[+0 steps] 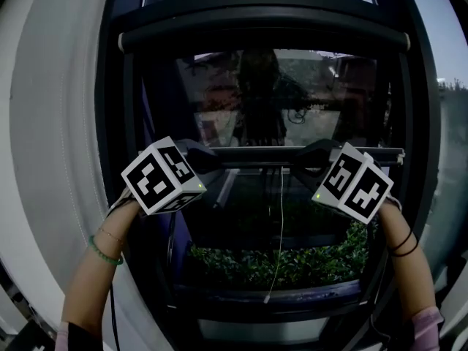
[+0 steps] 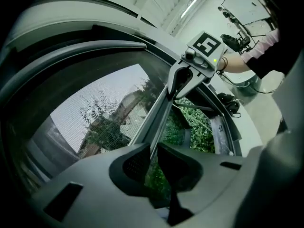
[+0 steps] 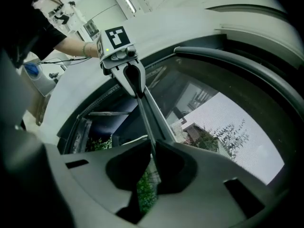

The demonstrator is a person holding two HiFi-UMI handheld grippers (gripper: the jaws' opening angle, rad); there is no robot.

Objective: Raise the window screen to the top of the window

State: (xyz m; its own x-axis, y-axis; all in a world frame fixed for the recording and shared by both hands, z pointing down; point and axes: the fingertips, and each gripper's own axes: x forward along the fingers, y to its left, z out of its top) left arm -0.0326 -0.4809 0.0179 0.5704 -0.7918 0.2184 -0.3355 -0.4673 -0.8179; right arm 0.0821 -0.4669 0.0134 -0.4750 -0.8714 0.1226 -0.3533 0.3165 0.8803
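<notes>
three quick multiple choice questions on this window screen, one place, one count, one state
1. Where is the dark horizontal bottom bar of the mesh window screen? A at the sill B about mid-height C at the top
2. How many grippers clamp it? A none B one C two
3. The thin white pull cord: A hangs loose B wraps a gripper C is clamped

B: the bar crosses the pane's middle.
C: the left gripper and right gripper are both shut on it.
A: it dangles straight below the bar.

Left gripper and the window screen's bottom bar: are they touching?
Touching. The left gripper view shows the left gripper with its jaws closed on the bottom bar, which runs straight into the narrow slot between them.
</notes>
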